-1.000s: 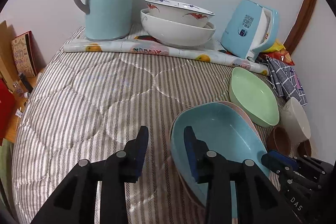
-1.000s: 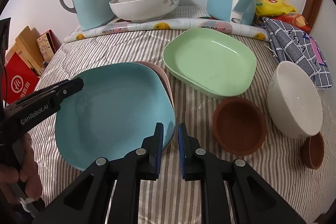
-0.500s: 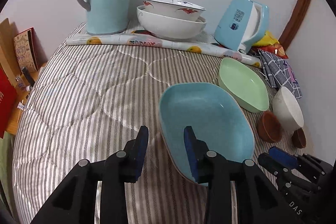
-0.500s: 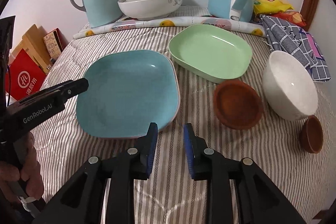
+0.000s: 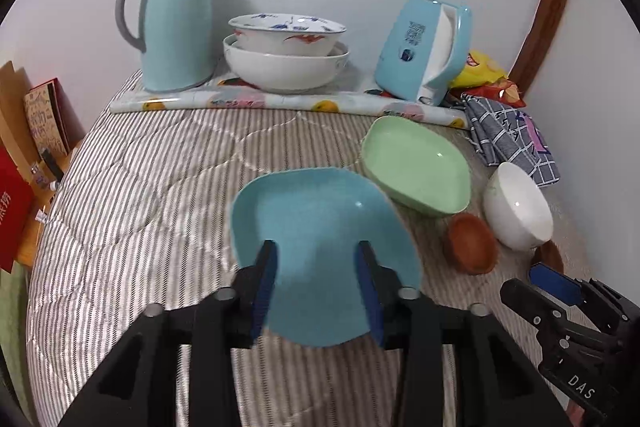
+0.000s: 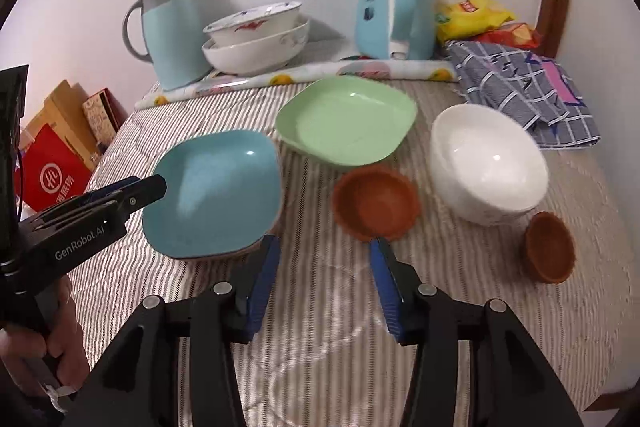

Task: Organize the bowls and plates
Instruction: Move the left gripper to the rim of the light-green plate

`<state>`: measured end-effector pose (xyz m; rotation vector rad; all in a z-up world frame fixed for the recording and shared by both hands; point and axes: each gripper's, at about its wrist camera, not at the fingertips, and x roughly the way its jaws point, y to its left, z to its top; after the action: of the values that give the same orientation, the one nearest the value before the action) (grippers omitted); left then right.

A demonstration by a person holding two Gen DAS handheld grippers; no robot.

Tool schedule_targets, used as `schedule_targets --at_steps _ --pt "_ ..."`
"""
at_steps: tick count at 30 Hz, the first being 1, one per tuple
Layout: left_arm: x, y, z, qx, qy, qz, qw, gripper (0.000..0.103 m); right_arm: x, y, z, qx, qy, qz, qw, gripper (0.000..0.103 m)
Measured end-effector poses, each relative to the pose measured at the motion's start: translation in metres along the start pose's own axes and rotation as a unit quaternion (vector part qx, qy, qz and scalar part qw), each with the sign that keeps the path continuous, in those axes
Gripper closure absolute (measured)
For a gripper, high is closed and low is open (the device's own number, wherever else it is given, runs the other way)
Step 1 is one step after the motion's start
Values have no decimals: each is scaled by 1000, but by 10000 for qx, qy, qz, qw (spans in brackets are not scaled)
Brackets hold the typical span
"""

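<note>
A blue square plate (image 5: 320,223) (image 6: 220,191) lies on the striped quilt on top of a pink plate whose edge just shows. A green plate (image 5: 416,163) (image 6: 348,119) lies beyond it. A white bowl (image 5: 518,205) (image 6: 486,163), a larger brown dish (image 5: 472,243) (image 6: 376,203) and a small brown cup (image 6: 548,247) stand to the right. My left gripper (image 5: 318,283) is open and empty, hovering over the blue plate's near edge. My right gripper (image 6: 324,275) is open and empty, just in front of the larger brown dish.
At the back stand a blue thermos jug (image 5: 176,19), two stacked white bowls (image 5: 286,55) and a blue kettle (image 5: 424,51) on a rolled printed cloth (image 5: 280,103). A checked cloth (image 6: 520,87) and snack bags (image 6: 472,19) lie at right. Boxes (image 6: 52,163) stand off the left edge.
Both grippers have opened wide and pulled back from the blue plate, which now rests flat on the pink one. The right gripper has shifted right toward the brown dish.
</note>
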<state>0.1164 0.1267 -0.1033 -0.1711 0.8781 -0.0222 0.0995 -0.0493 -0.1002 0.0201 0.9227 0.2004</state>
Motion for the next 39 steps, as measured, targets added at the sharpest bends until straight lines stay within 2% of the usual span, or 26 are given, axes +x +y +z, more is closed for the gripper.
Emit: schedule_targets --at_steps 1,9,17,20,22,29,32,34,39 --pt "-1 -4 2 10 -45 1 10000 55 -2 -3 2 -8 -19 -13 10000 51" --pt "2 -31 20 132 -181 122 9997 55 -6 -30 22 36 -156 4 9999 50" --pt "19 -32 38 33 -162 263 9995 55 8 -37 48 56 -217 -4 9997 50" --pt "30 -30 44 -58 -115 284 9995 55 19 -36 56 37 -175 80 9998 56" --pt "38 -32 48 -41 -84 264 9996 55 28 -35 60 59 -144 139 9998 63" --pt "65 -36 58 98 60 358 9993 55 67 -32 72 103 125 216 9996 67" --pt "77 -37 62 124 135 341 9993 55 82 -31 75 119 205 96 9997 71" --pt "86 -38 65 121 185 328 9992 55 91 -29 78 25 255 -65 9996 78" --pt "103 -38 71 120 300 211 9993 55 106 -32 84 58 313 -148 9994 78"
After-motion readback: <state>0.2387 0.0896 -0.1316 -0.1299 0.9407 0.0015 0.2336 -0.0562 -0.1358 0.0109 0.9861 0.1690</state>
